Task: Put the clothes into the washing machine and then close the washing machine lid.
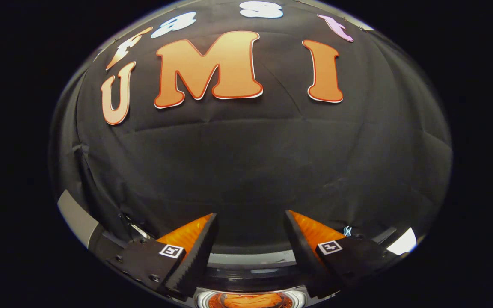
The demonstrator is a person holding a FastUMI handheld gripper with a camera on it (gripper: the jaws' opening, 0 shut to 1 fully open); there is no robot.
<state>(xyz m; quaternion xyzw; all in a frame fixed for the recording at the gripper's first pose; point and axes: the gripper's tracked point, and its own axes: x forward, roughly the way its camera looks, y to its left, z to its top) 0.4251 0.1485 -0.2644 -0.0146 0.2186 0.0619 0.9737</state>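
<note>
while the tool (250,233) gapes empty, the washing machine (250,273) sits beneath its fingers.

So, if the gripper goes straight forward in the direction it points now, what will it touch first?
Most likely the black cloth wall of the booth. The gripper points at it with its jaws open and nothing between them, though how far off the wall is stays unclear.

The gripper (250,220) points at the booth's black cloth wall (250,162), its two fingers (201,244) spread wide apart with nothing between them. Below and between the fingers lies the washing machine (250,259), its round opening showing something orange inside
</note>
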